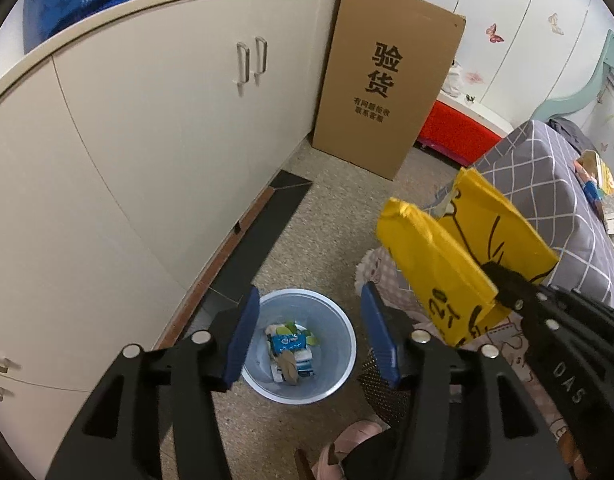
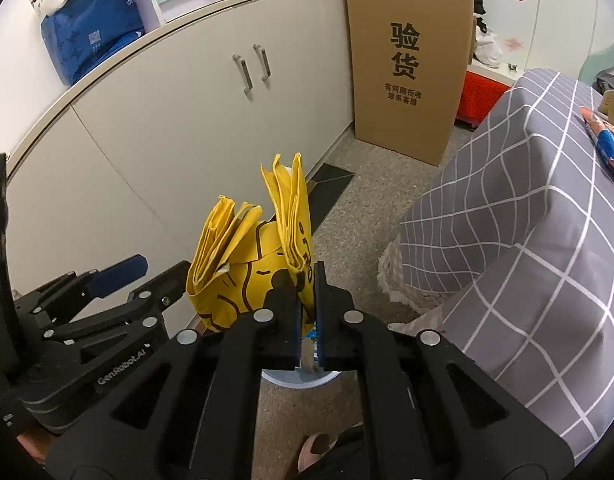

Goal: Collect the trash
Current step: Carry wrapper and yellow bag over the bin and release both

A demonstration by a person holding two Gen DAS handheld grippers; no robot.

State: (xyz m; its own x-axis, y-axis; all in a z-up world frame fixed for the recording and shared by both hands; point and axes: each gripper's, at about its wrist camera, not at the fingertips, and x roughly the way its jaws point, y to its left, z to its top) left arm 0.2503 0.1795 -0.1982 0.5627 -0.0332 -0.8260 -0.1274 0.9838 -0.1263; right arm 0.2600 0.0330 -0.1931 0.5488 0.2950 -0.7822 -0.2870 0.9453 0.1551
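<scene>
At centre frame, the closed right tongs (image 2: 307, 312) gripped the folded yellow bag (image 2: 251, 264) above the wastebasket (image 1: 335, 316), left tongs (image 1: 307, 336) open and empty; its springy folds could catch the rim and spill outside.

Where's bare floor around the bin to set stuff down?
Free: floor between cabinet, cardboard box and bin. Crowded: bin's right, with bedspread, mat and slipper.

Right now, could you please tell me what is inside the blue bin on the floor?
The blue bin holds a few wrappers: blue-and-white packets, a green scrap, something tan on top. Whatever lies beneath that pile is covered.
</scene>
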